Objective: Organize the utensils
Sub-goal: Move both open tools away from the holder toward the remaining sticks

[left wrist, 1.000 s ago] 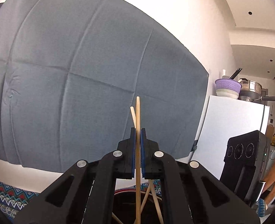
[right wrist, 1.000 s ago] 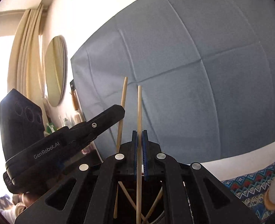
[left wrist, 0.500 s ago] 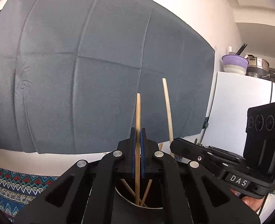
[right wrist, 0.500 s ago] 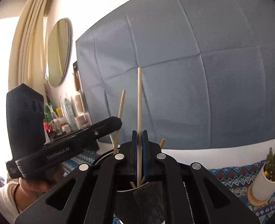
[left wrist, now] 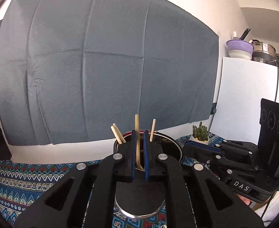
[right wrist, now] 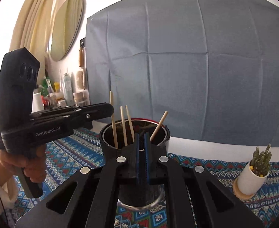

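Biggest thing I see is the grey-blue cloth backdrop pinned over the white wall, creased into squares. Under it is the patterned tablecloth, blue with zigzags. White fridge is at far right in the left wrist view, with a purple colander on top. The oval mirror and cream curtain are at the left of the right wrist view. The black utensil holder with a metal rim stands on the tablecloth right in front of both grippers. The left gripper comes in from the left side, gripped by the person's left hand. Its jaws have just been opening, now a little spread, with one wooden chopstick standing loose in the gap, its lower end down in the holder. The pads don't look to be pressing it. The right gripper is over the near rim of the holder, pads pressed together, nothing between them. Small cactus in a white pot is on a wooden coaster on the right, well apart from the holder. Three other chopsticks lean in the holder, tips up, two near the left side and one tilted right.
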`<state>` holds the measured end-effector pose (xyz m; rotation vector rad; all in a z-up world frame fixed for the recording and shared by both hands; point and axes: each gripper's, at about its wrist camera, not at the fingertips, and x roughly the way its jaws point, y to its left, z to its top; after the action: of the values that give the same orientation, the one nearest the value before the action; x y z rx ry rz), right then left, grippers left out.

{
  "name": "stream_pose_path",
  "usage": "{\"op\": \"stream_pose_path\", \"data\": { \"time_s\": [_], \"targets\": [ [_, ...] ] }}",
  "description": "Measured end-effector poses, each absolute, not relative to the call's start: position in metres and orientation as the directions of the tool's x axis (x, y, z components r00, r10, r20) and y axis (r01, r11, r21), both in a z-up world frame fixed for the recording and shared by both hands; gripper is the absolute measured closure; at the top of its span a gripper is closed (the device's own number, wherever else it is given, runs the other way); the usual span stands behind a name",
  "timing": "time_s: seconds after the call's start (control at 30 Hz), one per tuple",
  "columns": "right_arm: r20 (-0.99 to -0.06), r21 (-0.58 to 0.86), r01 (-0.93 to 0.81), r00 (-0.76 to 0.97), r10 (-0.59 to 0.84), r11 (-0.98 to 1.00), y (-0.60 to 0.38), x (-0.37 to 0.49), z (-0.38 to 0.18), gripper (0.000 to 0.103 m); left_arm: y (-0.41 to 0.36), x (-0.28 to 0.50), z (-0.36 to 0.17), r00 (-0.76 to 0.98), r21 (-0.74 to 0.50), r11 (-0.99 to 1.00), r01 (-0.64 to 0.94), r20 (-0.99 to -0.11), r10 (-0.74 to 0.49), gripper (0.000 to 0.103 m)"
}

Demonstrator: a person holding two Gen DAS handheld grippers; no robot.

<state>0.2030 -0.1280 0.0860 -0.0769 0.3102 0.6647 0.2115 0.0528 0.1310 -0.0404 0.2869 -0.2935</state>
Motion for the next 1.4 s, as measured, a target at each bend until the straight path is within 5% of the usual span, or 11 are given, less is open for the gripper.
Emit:
{"op": "stream_pose_path", "data": {
  "time_s": [0.37, 0.8, 0.87, 1.4],
  "targets": [
    [-0.388, 0.022, -0.559, 0.759, 0.523, 0.829, -0.149, 0.184, 0.069, 0.094, 0.056, 0.182, 0.127, 0.913, -0.082, 0.964, 0.254, -0.307, -0.267, 0.052],
    [-0.495, -0.018, -0.490, 0.761, 0.418, 0.872, -0.162, 0.165, 0.048, 0.032, 0.050, 0.155, 0.095, 0.864, 0.002, 0.994, 0.109, -0.495, -0.094, 0.011],
    [-0.511, -0.030, -0.479, 0.762, 0.398, 0.877, -0.162, 0.162, 0.045, 0.017, 0.051, 0.155, 0.088, 0.837, -0.014, 0.995, 0.100, -0.540, -0.091, 0.007],
    [-0.698, -0.079, -0.434, 0.667, 0.261, 0.898, -0.166, 0.154, -0.002, 0.011, 0.044, 0.141, 0.019, 0.613, -0.049, 0.989, 0.140, -0.780, -0.125, 0.006]
  ]
}}
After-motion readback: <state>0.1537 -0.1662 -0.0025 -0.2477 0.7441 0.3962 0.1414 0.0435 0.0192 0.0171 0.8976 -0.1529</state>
